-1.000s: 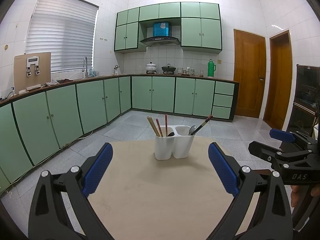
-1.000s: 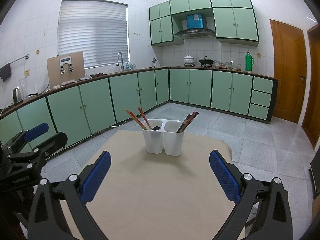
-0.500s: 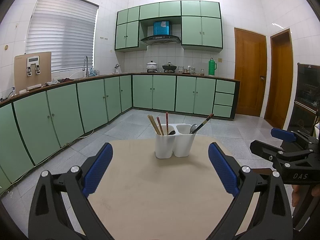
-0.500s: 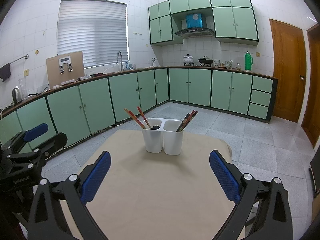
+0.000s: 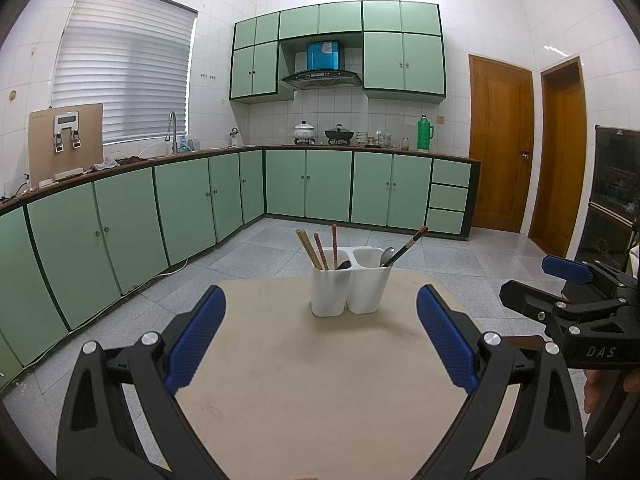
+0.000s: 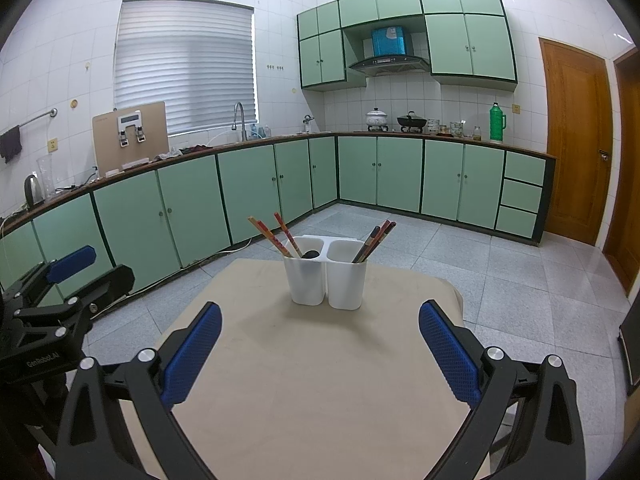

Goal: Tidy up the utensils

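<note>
A white two-compartment utensil holder (image 5: 349,285) (image 6: 326,278) stands near the far end of a beige table (image 5: 320,392) (image 6: 320,380). Its left cup holds light and red chopsticks (image 5: 318,246) (image 6: 274,234) and a dark spoon (image 5: 344,265) (image 6: 311,254). Its right cup holds dark chopsticks (image 5: 410,244) (image 6: 374,240) and a metal spoon (image 5: 386,256). My left gripper (image 5: 318,344) is open and empty, well short of the holder. My right gripper (image 6: 320,348) is open and empty too. Each gripper shows at the edge of the other's view.
Green kitchen cabinets (image 5: 308,188) line the far and left walls, with pots (image 5: 340,134) and a green flask (image 5: 425,133) on the counter. Two wooden doors (image 5: 500,144) are at the right. A dark cabinet (image 5: 612,196) stands at the far right. Tiled floor surrounds the table.
Both wrist views have tilted or risen very slightly; the holder sits marginally lower in the frames. Both grippers stay open and empty.
</note>
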Available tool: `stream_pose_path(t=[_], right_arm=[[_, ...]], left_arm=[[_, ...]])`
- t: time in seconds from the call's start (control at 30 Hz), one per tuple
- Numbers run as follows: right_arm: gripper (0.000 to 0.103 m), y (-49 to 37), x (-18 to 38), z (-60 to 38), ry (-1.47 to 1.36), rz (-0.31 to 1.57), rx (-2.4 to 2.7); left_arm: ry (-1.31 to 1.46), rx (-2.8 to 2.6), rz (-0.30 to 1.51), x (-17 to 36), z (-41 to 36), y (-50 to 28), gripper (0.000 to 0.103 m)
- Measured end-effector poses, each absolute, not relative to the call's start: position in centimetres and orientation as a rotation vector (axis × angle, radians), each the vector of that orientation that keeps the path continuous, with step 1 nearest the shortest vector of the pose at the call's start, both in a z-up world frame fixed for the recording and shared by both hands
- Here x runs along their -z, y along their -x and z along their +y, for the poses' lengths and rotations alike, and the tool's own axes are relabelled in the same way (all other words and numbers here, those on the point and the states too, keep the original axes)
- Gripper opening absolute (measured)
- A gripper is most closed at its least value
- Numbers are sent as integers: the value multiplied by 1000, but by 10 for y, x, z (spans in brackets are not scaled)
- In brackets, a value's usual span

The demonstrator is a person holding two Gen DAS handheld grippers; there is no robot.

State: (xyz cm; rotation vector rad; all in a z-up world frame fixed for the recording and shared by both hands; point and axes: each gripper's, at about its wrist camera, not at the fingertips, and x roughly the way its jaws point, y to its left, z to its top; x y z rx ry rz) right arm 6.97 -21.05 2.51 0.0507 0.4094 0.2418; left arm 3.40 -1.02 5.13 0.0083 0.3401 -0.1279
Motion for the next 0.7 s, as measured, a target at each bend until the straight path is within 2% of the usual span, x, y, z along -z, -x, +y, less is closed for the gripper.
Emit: stream_pose_path(t=[0.7], right_arm=[[97,-69,-25,-211,-51,411,-242]], left_arm=[[-10,128,339,-50,-10,-34,94]])
